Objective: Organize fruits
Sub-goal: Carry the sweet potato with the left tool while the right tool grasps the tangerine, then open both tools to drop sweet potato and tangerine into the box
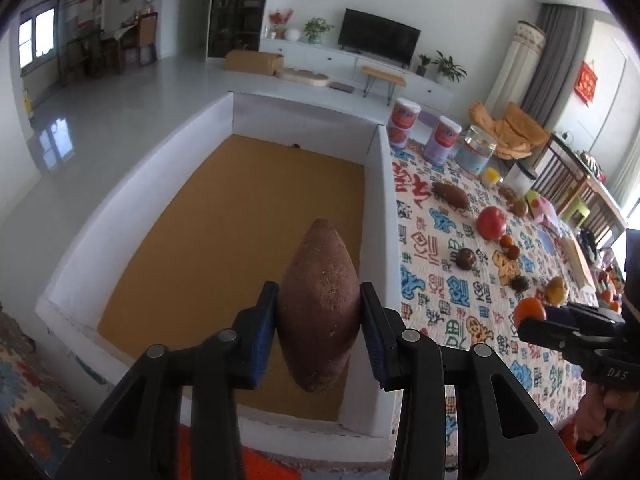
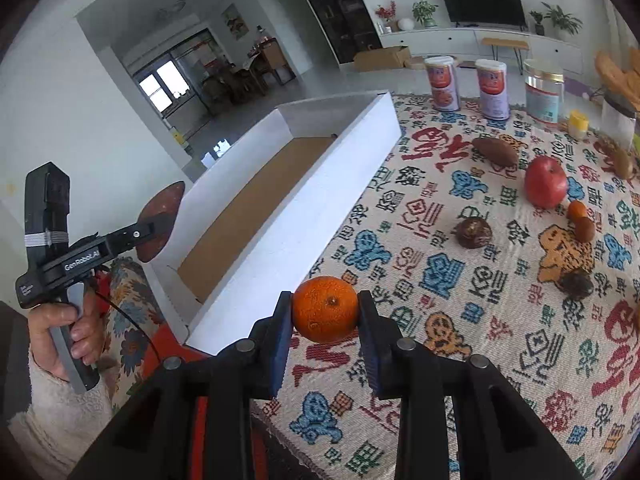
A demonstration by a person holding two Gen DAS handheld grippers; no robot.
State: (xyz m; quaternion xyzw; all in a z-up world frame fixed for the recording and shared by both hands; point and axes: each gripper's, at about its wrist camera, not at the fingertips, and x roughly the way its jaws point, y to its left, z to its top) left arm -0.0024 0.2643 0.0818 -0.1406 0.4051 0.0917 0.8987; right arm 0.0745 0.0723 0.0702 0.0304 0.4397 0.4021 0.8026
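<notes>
While the left tool [image 1: 319, 312] clamps a sweet potato [image 1: 319, 304] over the white box [image 1: 304, 114], the right tool [image 2: 325, 316] grips an orange [image 2: 325, 309]. Other fruits lie on the patterned surface [image 2: 500, 340].

Lighting: bright, even daylight in both views. Source: window [image 1: 35, 38] at far left, reflected as glare on the glossy floor [image 1: 52, 140]. Shadows: soft and faint. Distortion: strong fisheye bending, dark vignette at all corners. Focus: centre sharp; slight softness toward the edges and in distant furniture.
</notes>
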